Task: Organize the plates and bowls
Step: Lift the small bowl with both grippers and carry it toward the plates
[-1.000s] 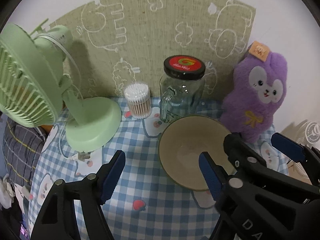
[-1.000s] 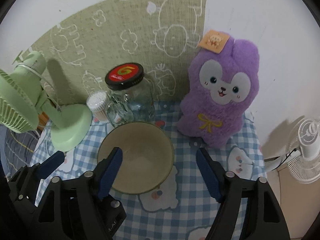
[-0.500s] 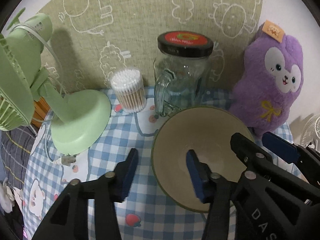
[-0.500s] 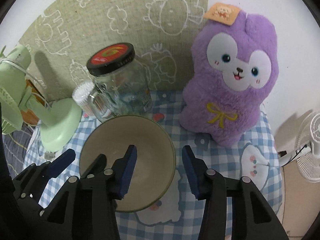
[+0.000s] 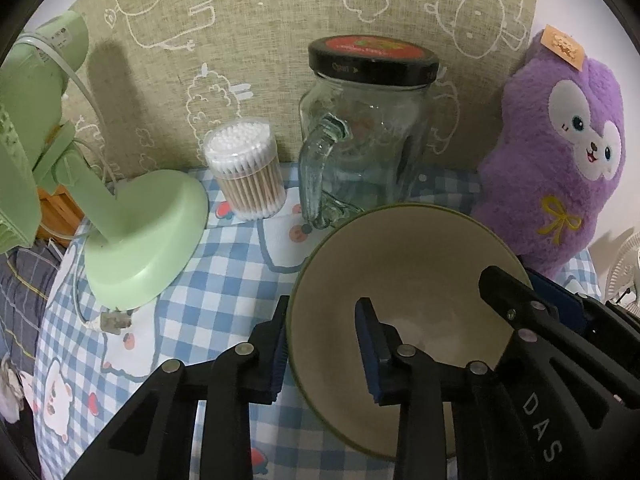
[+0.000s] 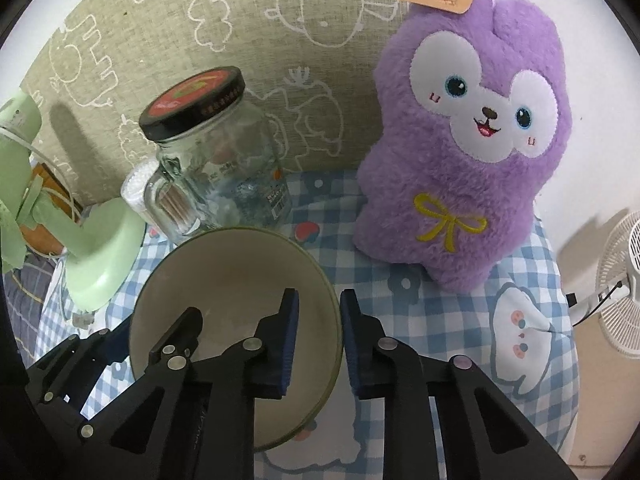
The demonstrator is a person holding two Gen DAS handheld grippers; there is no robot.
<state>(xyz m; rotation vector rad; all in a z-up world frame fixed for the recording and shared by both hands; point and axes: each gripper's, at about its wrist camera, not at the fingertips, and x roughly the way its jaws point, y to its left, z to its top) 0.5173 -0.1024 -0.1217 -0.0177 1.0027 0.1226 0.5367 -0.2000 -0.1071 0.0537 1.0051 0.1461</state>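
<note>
My left gripper (image 5: 322,346) straddles the left rim of the bowl (image 5: 408,264), one blue pad outside the wall and one inside; its jaws have just been closing to a narrow gap, and the outer pad sits against the rim, though I cannot tell whether the inner pad presses yet. My right gripper (image 6: 318,334) does the same on the bowl's opposite rim, jaws narrow and just closed in, the rim between the pads with a sliver of gap still visible on the outer side. From each camera I see the other gripper's black fingers across the bowl.

I count one bowl, cream inside with a dark green edge, resting on the blue checked tablecloth (image 5: 224,280). Behind it stands one glass mug jar (image 5: 360,148) with a black lid, just beside one tub of cotton swabs (image 5: 246,168). One green desk fan (image 5: 132,232) stands at the left, one purple plush toy (image 6: 468,152) at the right. A white floor fan (image 6: 624,280) shows beyond the table edge.
</note>
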